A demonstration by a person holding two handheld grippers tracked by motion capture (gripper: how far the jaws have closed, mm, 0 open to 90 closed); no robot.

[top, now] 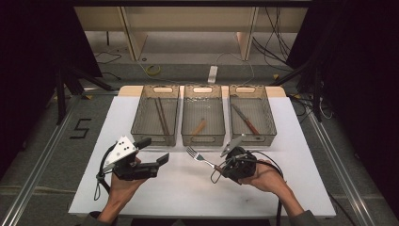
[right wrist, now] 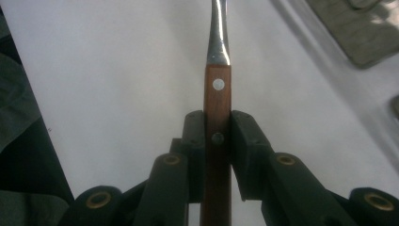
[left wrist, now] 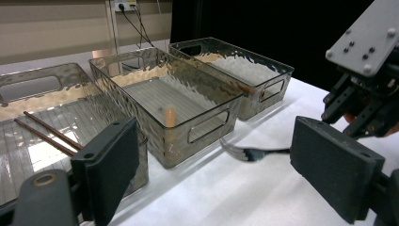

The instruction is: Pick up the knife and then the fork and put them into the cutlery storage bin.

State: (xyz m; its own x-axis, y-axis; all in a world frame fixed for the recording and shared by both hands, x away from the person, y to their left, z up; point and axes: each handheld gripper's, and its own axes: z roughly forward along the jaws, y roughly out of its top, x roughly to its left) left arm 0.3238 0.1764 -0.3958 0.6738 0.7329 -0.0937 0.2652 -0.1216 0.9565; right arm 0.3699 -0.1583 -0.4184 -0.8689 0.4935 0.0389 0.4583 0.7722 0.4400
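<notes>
High view: three clear bins stand in a row at the far side of a white table [top: 141, 197]. The right gripper [top: 221, 165], just in front of the middle bin [top: 203, 117], has its jaws clamped on the wooden handle of a fork [top: 197, 156], tines pointing toward the left gripper [top: 157, 151]. The fork sits just in front of the middle bin. The left gripper, in front of the left bin [top: 156, 114], has its jaws wide apart, holding nothing

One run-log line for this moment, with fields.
right gripper: shut on fork handle | left gripper: open, nothing held | fork: above table, before bins
</notes>
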